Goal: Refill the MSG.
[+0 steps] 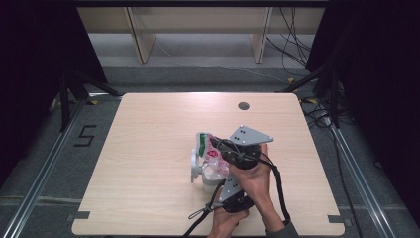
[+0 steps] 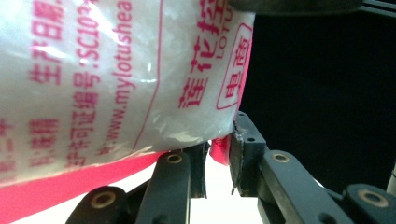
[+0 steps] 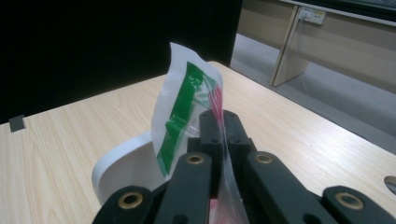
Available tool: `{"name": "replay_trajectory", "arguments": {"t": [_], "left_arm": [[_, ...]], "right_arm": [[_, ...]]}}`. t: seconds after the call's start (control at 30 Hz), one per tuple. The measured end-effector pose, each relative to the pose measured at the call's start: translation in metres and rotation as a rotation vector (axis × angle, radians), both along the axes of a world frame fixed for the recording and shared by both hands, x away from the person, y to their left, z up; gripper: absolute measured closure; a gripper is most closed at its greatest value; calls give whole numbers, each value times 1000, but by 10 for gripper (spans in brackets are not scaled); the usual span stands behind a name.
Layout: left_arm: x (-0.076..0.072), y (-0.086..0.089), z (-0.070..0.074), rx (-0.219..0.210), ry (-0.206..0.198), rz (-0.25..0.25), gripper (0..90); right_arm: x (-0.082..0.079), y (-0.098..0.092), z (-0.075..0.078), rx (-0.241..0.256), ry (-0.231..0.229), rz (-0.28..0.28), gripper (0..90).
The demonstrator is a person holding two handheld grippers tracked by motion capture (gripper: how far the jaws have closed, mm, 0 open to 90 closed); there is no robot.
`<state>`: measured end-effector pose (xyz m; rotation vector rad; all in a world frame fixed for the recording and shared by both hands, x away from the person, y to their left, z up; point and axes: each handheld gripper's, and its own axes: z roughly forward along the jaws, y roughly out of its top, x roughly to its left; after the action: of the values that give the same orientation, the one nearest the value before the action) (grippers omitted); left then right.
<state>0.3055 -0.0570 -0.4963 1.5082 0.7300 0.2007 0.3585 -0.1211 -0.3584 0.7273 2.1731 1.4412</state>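
A clear plastic bag (image 1: pixel 208 153) with pink print and a green strip hangs over a white bowl (image 1: pixel 195 171) near the table's middle. My right gripper (image 1: pixel 219 147), under its grey plate, is shut on the bag's upper edge. In the right gripper view its jaws (image 3: pixel 219 122) pinch the film beside the green strip (image 3: pixel 180 112), and the bowl (image 3: pixel 123 170) sits below at left. My left gripper (image 1: pixel 218 179) comes in from the front. In its own view the bag (image 2: pixel 116 70) is full of white grains, and the left gripper (image 2: pixel 219 150) is shut on its pink bottom corner.
The wooden table (image 1: pixel 143 144) has a round cable hole (image 1: pixel 243 105) at the back right. Wooden shelf legs (image 1: pixel 141 42) and loose cables (image 1: pixel 292 44) lie on the floor beyond it. A black cable (image 1: pixel 277 188) trails off the grippers toward the front edge.
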Motion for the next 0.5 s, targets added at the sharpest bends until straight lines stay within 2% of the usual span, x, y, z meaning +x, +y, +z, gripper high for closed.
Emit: {"name": "replay_trajectory", "arguments": {"t": [0.13, 0.2, 0.27, 0.3, 0.37, 0.5], "left_arm": [[0, 0, 0, -3, 2, -2, 777], [0, 0, 1, -2, 0, -2, 777], [0, 1, 1, 9, -3, 1, 777], [0, 1, 0, 1, -6, 0, 777], [0, 0, 0, -1, 0, -2, 777], [0, 0, 0, -8, -2, -4, 777]], "right_arm": [[0, -1, 0, 2, 11, -1, 900], [1, -1, 0, 0, -19, -2, 900], [-1, -1, 1, 10, 10, -13, 900], [-2, -1, 1, 15, 27, -16, 900], [-1, -1, 1, 11, -3, -13, 900], [1, -2, 1, 7, -7, -3, 900]]}}
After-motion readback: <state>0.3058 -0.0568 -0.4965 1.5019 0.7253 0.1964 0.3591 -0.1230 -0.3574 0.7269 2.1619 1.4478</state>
